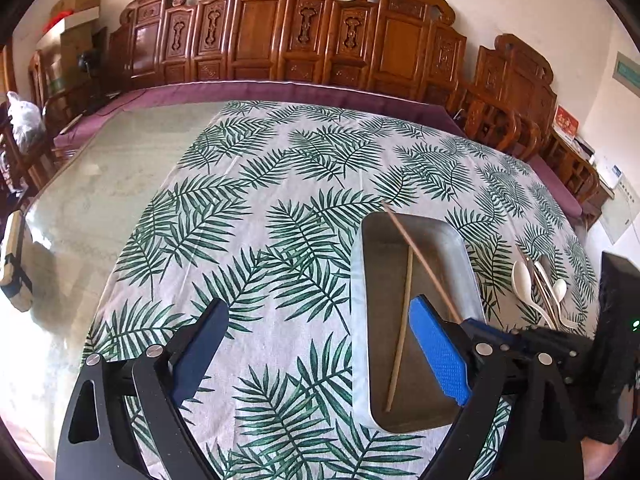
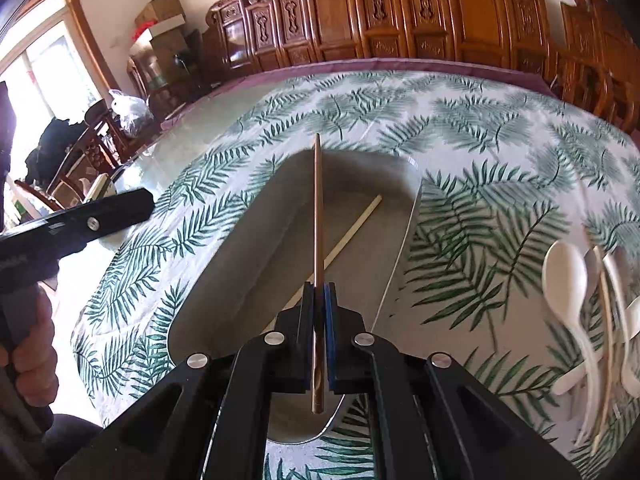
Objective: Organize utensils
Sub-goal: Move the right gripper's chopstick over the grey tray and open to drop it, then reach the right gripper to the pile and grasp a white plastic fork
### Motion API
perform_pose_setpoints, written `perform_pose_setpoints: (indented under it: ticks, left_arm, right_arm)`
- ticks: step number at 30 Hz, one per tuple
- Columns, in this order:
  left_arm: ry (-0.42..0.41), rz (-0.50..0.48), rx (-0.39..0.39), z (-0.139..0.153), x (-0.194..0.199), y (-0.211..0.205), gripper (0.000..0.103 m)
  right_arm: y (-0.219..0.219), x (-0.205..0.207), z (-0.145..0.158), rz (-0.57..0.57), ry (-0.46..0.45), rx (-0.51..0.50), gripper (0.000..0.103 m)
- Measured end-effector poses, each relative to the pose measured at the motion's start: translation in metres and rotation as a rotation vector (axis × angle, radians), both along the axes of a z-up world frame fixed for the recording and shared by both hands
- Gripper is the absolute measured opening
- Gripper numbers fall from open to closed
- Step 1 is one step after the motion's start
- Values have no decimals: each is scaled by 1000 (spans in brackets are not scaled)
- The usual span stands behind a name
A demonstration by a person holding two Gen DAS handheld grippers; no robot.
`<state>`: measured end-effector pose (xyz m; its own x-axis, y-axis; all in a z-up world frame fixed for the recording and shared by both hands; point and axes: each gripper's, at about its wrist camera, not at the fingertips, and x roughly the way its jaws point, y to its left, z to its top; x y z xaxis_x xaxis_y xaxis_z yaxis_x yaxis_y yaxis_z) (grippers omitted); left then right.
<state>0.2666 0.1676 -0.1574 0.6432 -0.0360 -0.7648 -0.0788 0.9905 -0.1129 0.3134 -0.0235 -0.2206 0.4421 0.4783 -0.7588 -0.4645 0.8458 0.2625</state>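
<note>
Leaf-print tablecloth [image 1: 280, 200], no legible writing

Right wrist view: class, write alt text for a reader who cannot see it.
The right tool is shut on a dark chopstick pointing out over a metal tray on a leaf-print tablecloth. A pale chopstick lies in the tray; white spoons lie to its right.

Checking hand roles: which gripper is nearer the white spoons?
Right. The right gripper, shut on a dark chopstick over the metal tray, has the white spoons just beside it. The left gripper, jaws open and empty, sits across the tray from them.
</note>
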Motion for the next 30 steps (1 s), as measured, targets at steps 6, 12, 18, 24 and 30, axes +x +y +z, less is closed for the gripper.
perform_pose_setpoints:
  ticks: [6,12,18,24,30]
  left_arm:
    - [1,-1,0,0,0,0,88]
    - [1,-5,-1,-1,0,-2,88]
    - [2,-8,5,0,0,-9,88]
    - [-22,-45,-3,7,-2,-37,88]
    - [-46,-111,-3,15,-2,-82,88]
  right_arm:
    - [5,-6,-8,12,17,-15,6]
    - [10,-10,-9,28,4,-29,8]
    - [-7,-16,8,66,-68,13,17]
    - [-68,-26,34,33,-153,13,17]
    - [-135,-25,55,-49,-224,-57,18]
